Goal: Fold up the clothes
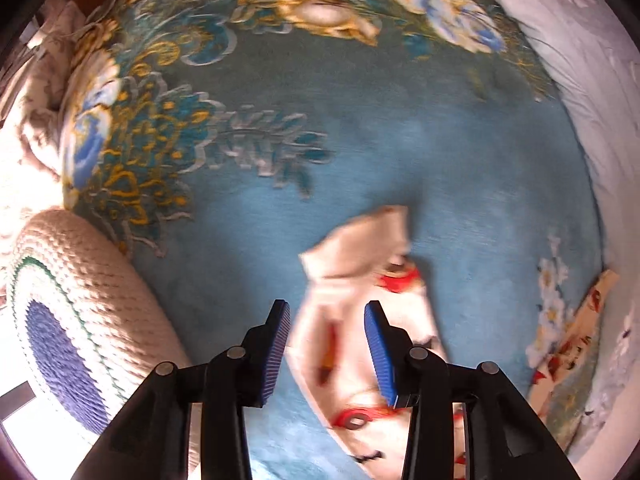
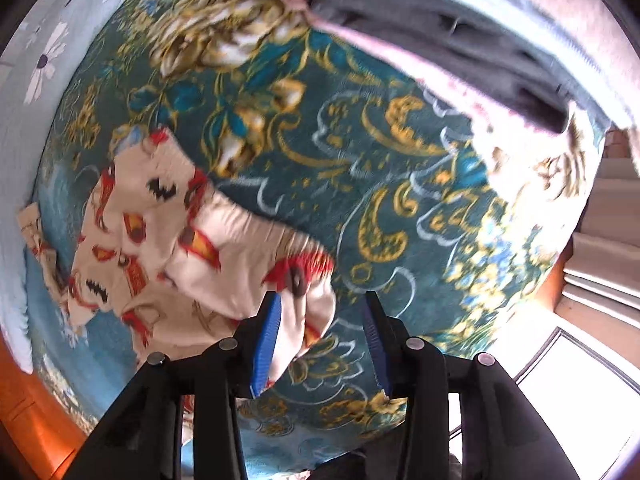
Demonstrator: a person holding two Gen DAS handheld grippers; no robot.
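Lying rumpled on the teal floral blanket (image 2: pixel 400 184) of a bed: a cream printed garment (image 2: pixel 160 248) with red and black motifs, one end reaching under the left gripper (image 1: pixel 327 354) and showing there as a cream strip (image 1: pixel 360 280) running forward between the blue pads. Hovering with fingers spread on both sides, pinching nothing; cloth sitting in the gap of the left pair, while only a corner of the garment is lying beside the inner finger of the right gripper (image 2: pixel 325 344), the rest of that gap showing bare blanket. Judging the step as lining up for a two-corner grasp before the fold. Risking, on the right, closing on blanket pile or on nothing, since the hem is sitting off-centre toward one pad. Risking, on the left, catching a doubled layer, because the strip looks folded over itself near its far tip, though blur is making that hard to confirm. Possibly dragging the garment toward the knitted cushion (image 1: pixel 80 300) at the left or the stacked grey and pink clothing (image 2: pixel 460 36) at the far right if lifting unevenly.
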